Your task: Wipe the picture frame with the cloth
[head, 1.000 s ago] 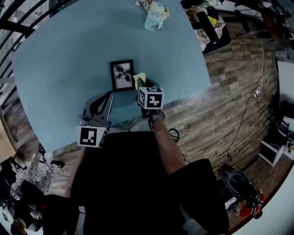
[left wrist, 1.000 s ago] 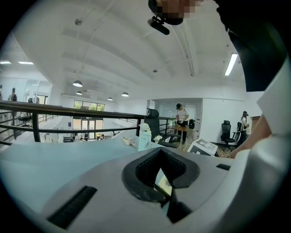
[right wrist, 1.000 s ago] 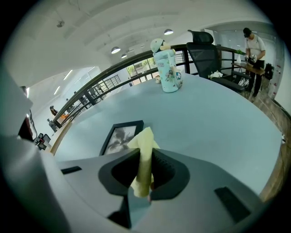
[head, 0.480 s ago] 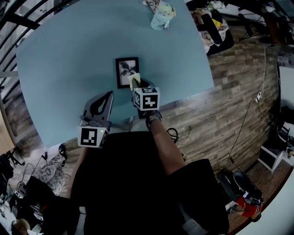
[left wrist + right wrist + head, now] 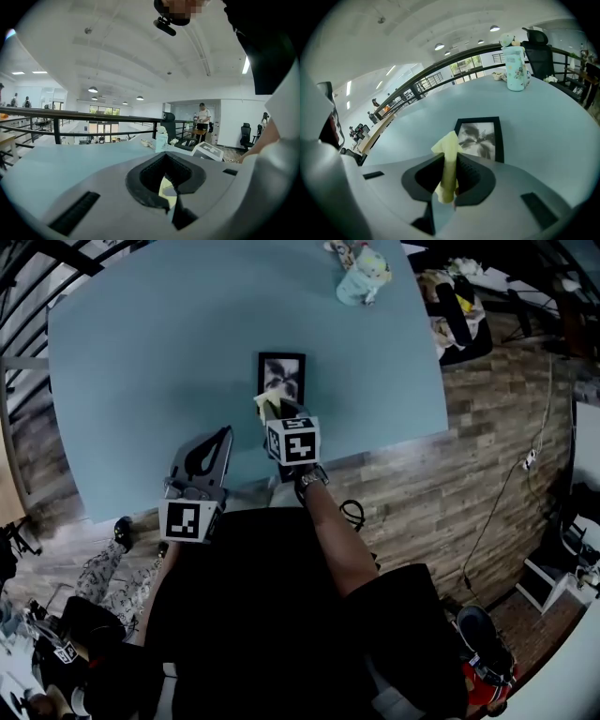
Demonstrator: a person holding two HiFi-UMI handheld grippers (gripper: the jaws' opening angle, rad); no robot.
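While R gripper (image 5: 451, 177) is clenched on the yellow cloth (image 5: 448, 144), the cloth stands upright btwn the jaws w/ its folded tip poking out past them. Tip sits at the near-left corner of the picture frame (image 5: 480, 136); contact w/ the frame can't be confirmed from any view. Frame is black, holds a b/w leaf-like print, and lies flat on the teal table (image 5: 141, 362), roughly mid-table, clear of the edges. L gripper (image 5: 224, 433) hovers over the near table edge, left of the R one and apart from the frame; its jaws are closed together, nothing pinched btwn them. Pale cup (image 5: 516, 68) w/ a printed pattern stands upright near the far table edge, well apart from the frame. Person's forearm (image 5: 328, 521) runs back from the R gripper.
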